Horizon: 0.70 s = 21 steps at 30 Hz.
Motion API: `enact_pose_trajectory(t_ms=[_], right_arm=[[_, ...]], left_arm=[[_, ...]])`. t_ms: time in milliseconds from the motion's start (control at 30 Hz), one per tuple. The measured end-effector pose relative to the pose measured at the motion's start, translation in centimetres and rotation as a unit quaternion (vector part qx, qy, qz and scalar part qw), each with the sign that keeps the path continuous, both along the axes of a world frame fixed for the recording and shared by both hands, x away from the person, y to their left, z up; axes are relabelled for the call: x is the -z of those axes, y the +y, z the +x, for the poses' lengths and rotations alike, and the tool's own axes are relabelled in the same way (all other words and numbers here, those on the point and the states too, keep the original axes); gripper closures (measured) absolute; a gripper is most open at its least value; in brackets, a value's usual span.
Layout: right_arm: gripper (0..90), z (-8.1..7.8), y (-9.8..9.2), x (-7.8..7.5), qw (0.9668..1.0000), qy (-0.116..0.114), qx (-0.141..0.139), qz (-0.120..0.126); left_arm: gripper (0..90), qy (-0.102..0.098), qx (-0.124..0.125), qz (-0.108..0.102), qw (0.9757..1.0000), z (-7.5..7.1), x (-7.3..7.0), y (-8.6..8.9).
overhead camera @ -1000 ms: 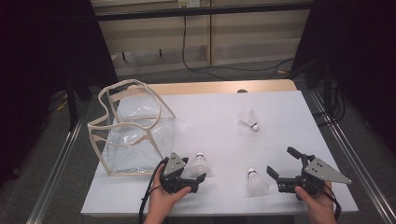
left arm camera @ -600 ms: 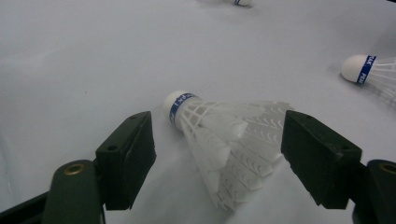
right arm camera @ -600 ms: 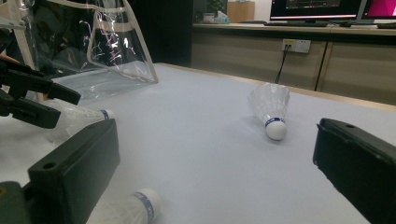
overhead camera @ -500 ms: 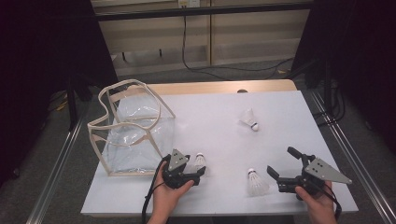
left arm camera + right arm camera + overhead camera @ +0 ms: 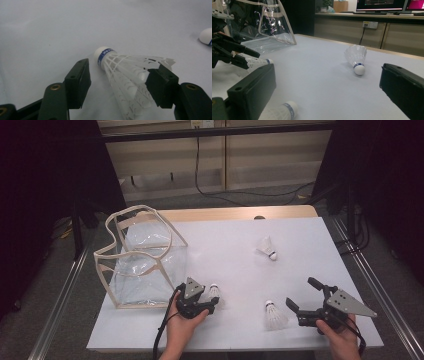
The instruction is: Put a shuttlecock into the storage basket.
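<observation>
Three white shuttlecocks lie on the white table [image 5: 235, 255]. One shuttlecock [image 5: 215, 292] [image 5: 125, 75] sits between the jaws of my left gripper [image 5: 212, 304] [image 5: 121, 72]. The jaws have just been closing on it. One pad touches the feathers while the other stands a little off the cork end, so the gripper is open. My right gripper [image 5: 301, 293] [image 5: 327, 85] rests open near the front right, with a second shuttlecock [image 5: 274, 316] [image 5: 279, 112] just left of its jaws. The third shuttlecock [image 5: 266, 248] [image 5: 357, 58] lies farther back.
A clear plastic bag [image 5: 142, 260] [image 5: 262, 22] with cream trim stands open-topped at the table's left, right behind my left hand. A wooden strip runs along the table's far edge [image 5: 225, 213]. Metal rails flank both sides.
The left gripper's jaws have narrowed around the shuttlecock between them. The right gripper has stayed where it was.
</observation>
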State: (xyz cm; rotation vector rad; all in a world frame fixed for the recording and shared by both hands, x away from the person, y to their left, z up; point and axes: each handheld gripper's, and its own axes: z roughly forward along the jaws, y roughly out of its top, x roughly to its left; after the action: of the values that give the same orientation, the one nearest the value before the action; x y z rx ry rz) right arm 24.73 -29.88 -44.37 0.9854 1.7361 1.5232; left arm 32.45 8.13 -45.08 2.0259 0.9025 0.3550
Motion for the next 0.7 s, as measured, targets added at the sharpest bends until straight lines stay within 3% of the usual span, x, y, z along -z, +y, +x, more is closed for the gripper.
enact_pose_trajectory(t_ms=[67, 333, 433, 500, 700], right_arm=[[0.3, -0.01, 0.02, -0.01, 1.0, 0.0, 0.0, 0.002], [0.3, -0.03, -0.02, -0.01, 1.0, 0.0, 0.0, 0.001], [0.3, -0.03, -0.04, -0.03, 1.0, -0.001, 0.0, 0.001], [0.3, -0.02, -0.05, -0.03, 1.0, -0.001, 0.0, 0.001], [0.3, -0.02, -0.05, -0.03, 1.0, -0.001, 0.001, 0.001]], left_arm=[[43.0, 0.001, -0.003, 0.008, 1.0, 0.06, 0.05, -0.14], [52.5, 0.012, -0.012, 0.002, 0.9999, 0.28, 0.16, -0.49], [57.1, 0.014, -0.011, 0.011, 0.9998, 0.31, 0.21, -0.58], [63.5, 0.019, -0.015, 0.005, 0.9997, 0.35, 0.27, -0.64], [74.9, 0.024, -0.012, 0.021, 0.9994, 0.41, 0.27, -0.6]])
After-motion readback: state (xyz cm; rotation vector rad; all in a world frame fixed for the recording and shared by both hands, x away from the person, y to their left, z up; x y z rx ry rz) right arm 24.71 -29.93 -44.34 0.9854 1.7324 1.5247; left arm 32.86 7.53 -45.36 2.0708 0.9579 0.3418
